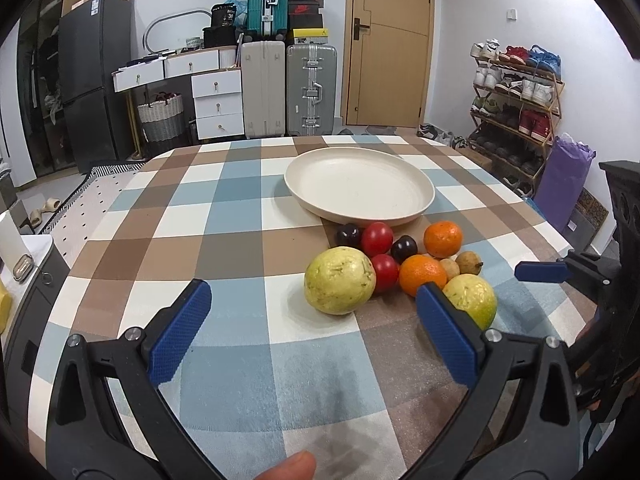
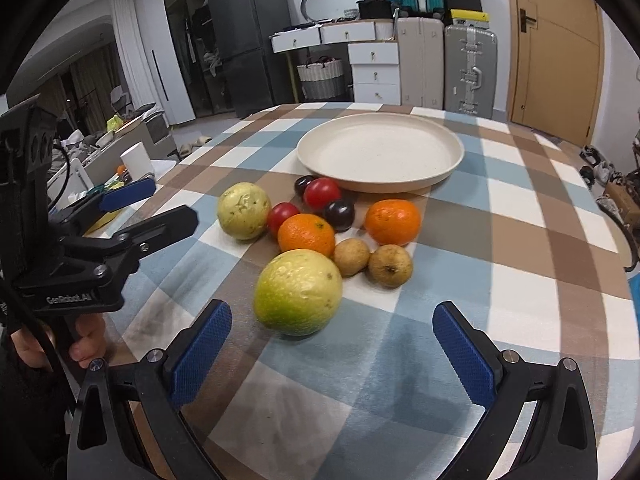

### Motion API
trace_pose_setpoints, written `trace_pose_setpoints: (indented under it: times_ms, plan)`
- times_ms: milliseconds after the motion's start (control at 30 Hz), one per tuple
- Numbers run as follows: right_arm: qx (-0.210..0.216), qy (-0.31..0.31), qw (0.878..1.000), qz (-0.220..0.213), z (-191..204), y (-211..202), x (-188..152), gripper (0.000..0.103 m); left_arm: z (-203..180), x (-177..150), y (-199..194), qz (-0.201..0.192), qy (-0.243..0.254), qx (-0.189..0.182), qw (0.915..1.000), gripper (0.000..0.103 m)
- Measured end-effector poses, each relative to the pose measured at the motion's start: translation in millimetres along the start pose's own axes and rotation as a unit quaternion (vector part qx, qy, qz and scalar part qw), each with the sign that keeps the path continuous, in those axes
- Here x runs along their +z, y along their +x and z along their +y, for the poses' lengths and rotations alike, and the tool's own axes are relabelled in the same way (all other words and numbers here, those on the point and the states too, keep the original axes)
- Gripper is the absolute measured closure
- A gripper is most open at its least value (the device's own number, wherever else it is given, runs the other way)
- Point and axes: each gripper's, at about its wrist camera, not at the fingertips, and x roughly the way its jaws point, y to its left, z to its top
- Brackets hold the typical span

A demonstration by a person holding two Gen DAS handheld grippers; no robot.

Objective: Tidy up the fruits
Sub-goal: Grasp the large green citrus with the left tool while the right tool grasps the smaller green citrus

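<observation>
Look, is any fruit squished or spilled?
No, nothing stands out. The fruits sit whole in one bunch on the tablecloth, beside the plate, which has nothing on it. The big green fruit only has rough, speckled skin.

"GenRobot.AI" in pale letters on the black body of the left gripper point(image 2: 132, 208), read from the right wrist view. "36" in white on a black bag point(image 1: 225, 16) atop the drawers by the wall. On a black shoebox point(image 1: 305, 10) above the grey suitcase, a red logo, its wording too small to read. A white label on the dark fridge point(image 1: 95, 5), unreadable.
</observation>
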Motion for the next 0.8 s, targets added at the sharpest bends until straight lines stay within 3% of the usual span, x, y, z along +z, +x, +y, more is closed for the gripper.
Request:
trace_pose_setpoints:
  times_ms: [300,567,633,800]
  plan:
    - [-0.001,-0.004,1.0,0.028,9,17,4,0.007,0,7,22,0.028,0.007,-0.007,0.9995,0.001]
    - [0.024,-0.003,0.999,0.037,15,22,9,0.024,0,15,45,0.054,0.011,-0.002,0.9985,0.001]
    - [0.035,-0.002,0.999,0.034,15,22,9,0.03,0,15,49,0.058,0.01,-0.007,0.9982,0.007]
    - [0.041,0.003,0.999,0.031,15,25,11,0.031,3,14,60,0.079,0.002,-0.026,0.9965,0.027]
